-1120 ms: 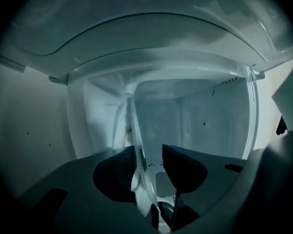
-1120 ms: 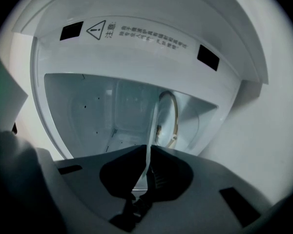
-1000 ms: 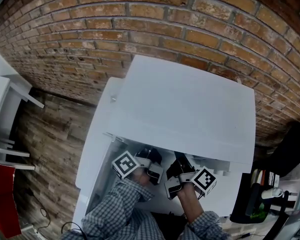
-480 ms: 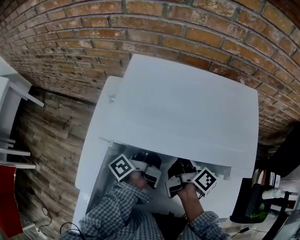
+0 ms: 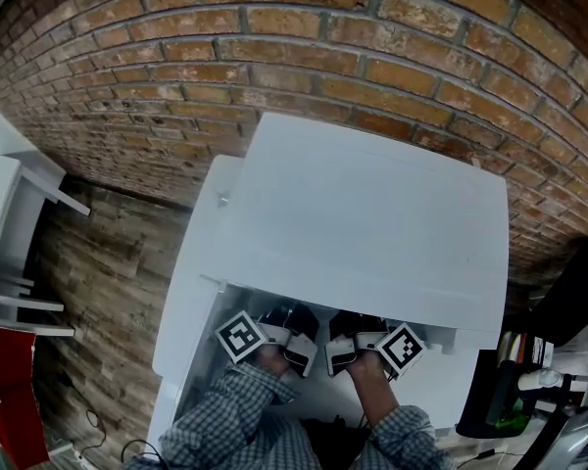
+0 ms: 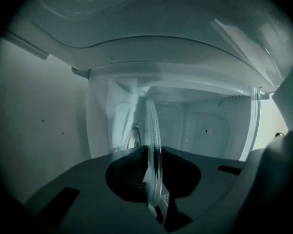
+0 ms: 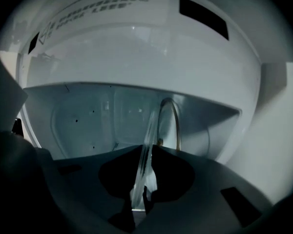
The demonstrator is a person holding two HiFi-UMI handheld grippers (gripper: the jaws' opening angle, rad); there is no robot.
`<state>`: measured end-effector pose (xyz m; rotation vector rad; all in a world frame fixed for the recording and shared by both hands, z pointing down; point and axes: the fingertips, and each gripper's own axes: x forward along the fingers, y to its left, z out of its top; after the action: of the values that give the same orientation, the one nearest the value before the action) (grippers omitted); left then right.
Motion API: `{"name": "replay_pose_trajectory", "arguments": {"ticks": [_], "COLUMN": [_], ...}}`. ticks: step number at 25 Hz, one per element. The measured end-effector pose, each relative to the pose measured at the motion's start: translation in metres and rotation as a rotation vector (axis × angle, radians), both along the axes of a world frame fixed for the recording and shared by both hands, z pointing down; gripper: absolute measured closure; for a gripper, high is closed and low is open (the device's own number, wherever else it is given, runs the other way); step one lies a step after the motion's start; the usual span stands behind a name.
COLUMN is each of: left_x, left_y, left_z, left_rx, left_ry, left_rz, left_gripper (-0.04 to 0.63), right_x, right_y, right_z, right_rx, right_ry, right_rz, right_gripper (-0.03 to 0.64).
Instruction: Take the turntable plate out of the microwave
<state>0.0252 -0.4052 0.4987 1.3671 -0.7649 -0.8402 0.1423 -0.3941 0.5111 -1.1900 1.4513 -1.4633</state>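
Note:
From above, the white microwave (image 5: 363,213) shows its top, and both grippers reach into its opening at the front. The clear glass turntable plate (image 6: 153,130) appears edge-on inside the pale cavity. My left gripper (image 6: 155,199) is shut on its rim, having closed within the last second. In the right gripper view the plate (image 7: 149,135) again stands edge-on between the jaws. My right gripper (image 7: 140,199) has just been closing and now pinches the rim. In the head view the left gripper (image 5: 296,323) and right gripper (image 5: 345,329) sit side by side, their tips hidden under the microwave's front edge.
A brick wall (image 5: 274,47) stands behind the microwave. Wooden flooring (image 5: 98,262) and a white shelf unit (image 5: 10,204) lie to the left. Dark items and bottles (image 5: 529,380) crowd the right side. The cavity's back wall (image 6: 205,126) is close behind the plate.
The right gripper has shifted a little to the left, toward the left gripper, and further under the microwave's front edge. The left gripper has stayed where it was.

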Motion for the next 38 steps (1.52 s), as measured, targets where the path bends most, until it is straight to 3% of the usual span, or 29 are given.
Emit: {"name": "replay_pose_trajectory", "arguments": {"ticks": [19,29,38], "left_x": [0.001,-0.010,-0.017], "left_y": [0.052,0.125,0.232], "left_z": [-0.006,-0.017,-0.038], "left_rx": [0.037,0.065,0.114], "left_ry": [0.015,0.005,0.017], "left_rz": [0.088,0.063,0.024], "left_gripper": [0.557,0.558,0.558], "right_x": [-0.001,-0.011,-0.016], "right_y": [0.061,0.131,0.233], "right_z": [-0.004,-0.015,-0.036], "right_rx": [0.023,0.064,0.110], "right_ry": [0.009,-0.003,0.004], "right_rz": [0.085,0.053,0.020], "right_gripper": [0.572,0.572,0.572]}}
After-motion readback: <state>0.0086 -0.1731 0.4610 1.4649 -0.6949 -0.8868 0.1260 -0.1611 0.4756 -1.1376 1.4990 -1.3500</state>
